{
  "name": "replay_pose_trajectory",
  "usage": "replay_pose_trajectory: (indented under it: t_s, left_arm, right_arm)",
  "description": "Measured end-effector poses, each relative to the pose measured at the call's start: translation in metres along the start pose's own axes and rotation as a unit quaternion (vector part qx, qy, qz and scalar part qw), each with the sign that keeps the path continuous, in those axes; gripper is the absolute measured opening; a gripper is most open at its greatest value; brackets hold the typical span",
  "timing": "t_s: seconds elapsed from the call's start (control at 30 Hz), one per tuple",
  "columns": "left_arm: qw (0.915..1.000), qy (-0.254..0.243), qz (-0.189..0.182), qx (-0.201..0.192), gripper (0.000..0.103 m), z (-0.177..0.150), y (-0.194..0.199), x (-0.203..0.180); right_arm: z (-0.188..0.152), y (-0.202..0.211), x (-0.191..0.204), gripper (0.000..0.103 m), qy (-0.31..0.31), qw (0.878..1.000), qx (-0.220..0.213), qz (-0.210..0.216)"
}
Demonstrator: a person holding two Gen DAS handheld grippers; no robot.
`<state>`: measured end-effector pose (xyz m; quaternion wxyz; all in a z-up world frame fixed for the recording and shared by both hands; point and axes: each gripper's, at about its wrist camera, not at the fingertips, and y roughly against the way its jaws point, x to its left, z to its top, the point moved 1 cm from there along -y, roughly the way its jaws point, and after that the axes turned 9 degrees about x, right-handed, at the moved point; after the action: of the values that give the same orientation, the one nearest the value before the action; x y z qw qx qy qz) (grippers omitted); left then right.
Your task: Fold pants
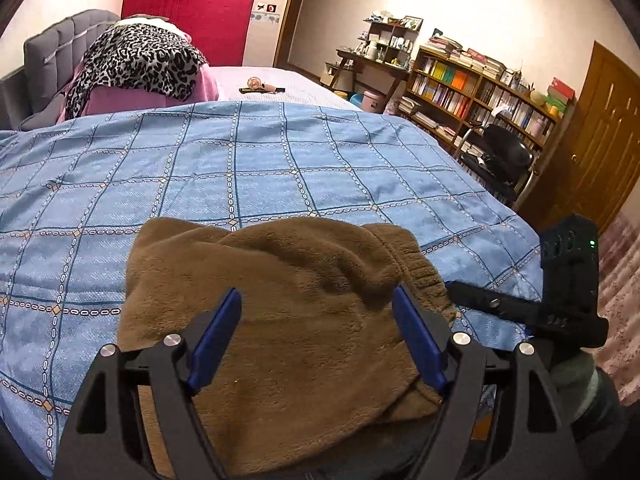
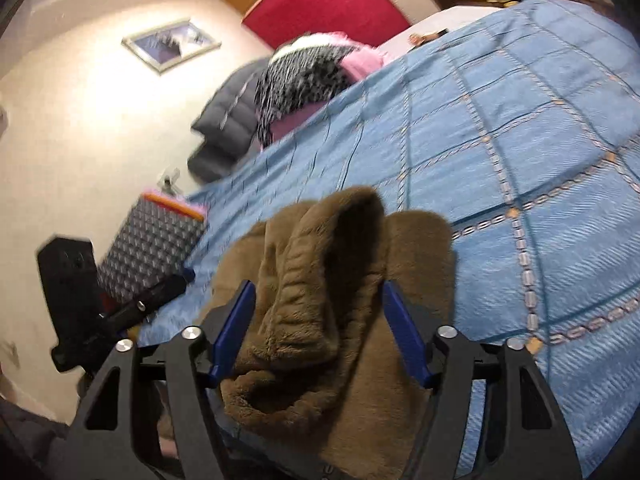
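Observation:
Brown fleece pants (image 1: 288,312) lie bunched at the near edge of a bed covered by a blue checked bedspread (image 1: 280,168). My left gripper (image 1: 318,300) is open, its blue fingers (image 1: 216,340) spread over the pants with fabric between them. In the right wrist view the pants (image 2: 320,300) show a raised, ribbed fold between the fingers (image 2: 234,330). My right gripper (image 2: 318,292) is open around that fold. The view is tilted and blurred. The right gripper also shows in the left wrist view (image 1: 560,300) at the pants' right edge.
A leopard-print cloth on pink bedding (image 1: 136,64) lies at the bed's head. A small object (image 1: 260,86) sits on the far sheet. Bookshelves (image 1: 480,96), a black chair (image 1: 500,160) and a wooden door (image 1: 600,136) stand to the right. A patterned box (image 2: 152,248) stands beside the bed.

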<state>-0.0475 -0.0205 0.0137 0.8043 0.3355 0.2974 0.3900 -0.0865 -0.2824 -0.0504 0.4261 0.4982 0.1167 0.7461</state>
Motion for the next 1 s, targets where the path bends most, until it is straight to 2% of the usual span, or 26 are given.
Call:
replay_pose_trajectory:
  t_s: [0.03,0.07,0.17,0.33,0.43,0.5,0.57,0.63,0.7,0.73,0.87,1.0]
  left_arm:
    - [1.0,0.001,-0.001,0.003,0.078,-0.002,-0.001,0.001]
    - [1.0,0.002,-0.002,0.005,0.078,-0.004,-0.002,0.003]
    - [1.0,0.002,-0.002,0.009,0.078,-0.007,-0.002,0.007]
    - [0.9999,0.01,0.0,0.004,0.08,-0.007,0.0,0.016]
    - [0.9998,0.018,0.001,-0.007,0.081,-0.005,0.007,0.023]
    - [0.9996,0.024,-0.006,-0.012,0.083,-0.005,0.01,0.026]
    - [0.9995,0.025,-0.014,-0.009,0.084,-0.006,0.008,0.026]
    - [0.9997,0.019,-0.016,0.0,0.084,-0.008,0.003,0.022]
    - [0.9996,0.007,-0.017,0.02,0.084,-0.013,-0.008,0.016]
    - [0.9994,0.001,-0.017,0.031,0.084,-0.017,-0.014,0.013]
    - [0.9975,-0.023,-0.013,0.065,0.085,-0.032,-0.035,-0.001]
    - [0.9976,-0.019,-0.014,0.065,0.088,-0.039,-0.039,-0.003]
  right_arm:
    - [0.0,-0.004,0.002,0.046,0.004,1.0,0.008,-0.002]
    - [0.0,-0.011,0.005,0.025,0.011,1.0,0.017,-0.003]
    - [-0.002,-0.009,0.018,0.015,0.045,0.999,0.017,-0.004]
    - [-0.004,0.025,0.052,0.013,0.088,0.995,0.003,0.044]
    - [-0.011,0.039,0.067,0.013,0.098,0.992,0.013,0.073]
    - [-0.019,0.037,0.068,0.013,0.097,0.992,0.035,0.068]
    - [-0.03,0.027,0.057,0.013,0.088,0.994,0.059,0.033]
    - [-0.038,0.017,0.037,0.018,0.056,0.996,0.073,-0.008]
    - [-0.043,0.013,0.015,0.045,0.007,0.997,0.073,-0.028]
    - [-0.042,0.014,0.007,0.063,-0.012,0.997,0.069,-0.027]
    - [-0.036,0.02,-0.001,0.074,-0.038,0.998,0.05,-0.012]
    - [-0.025,0.014,-0.01,0.074,-0.06,0.997,0.046,0.003]
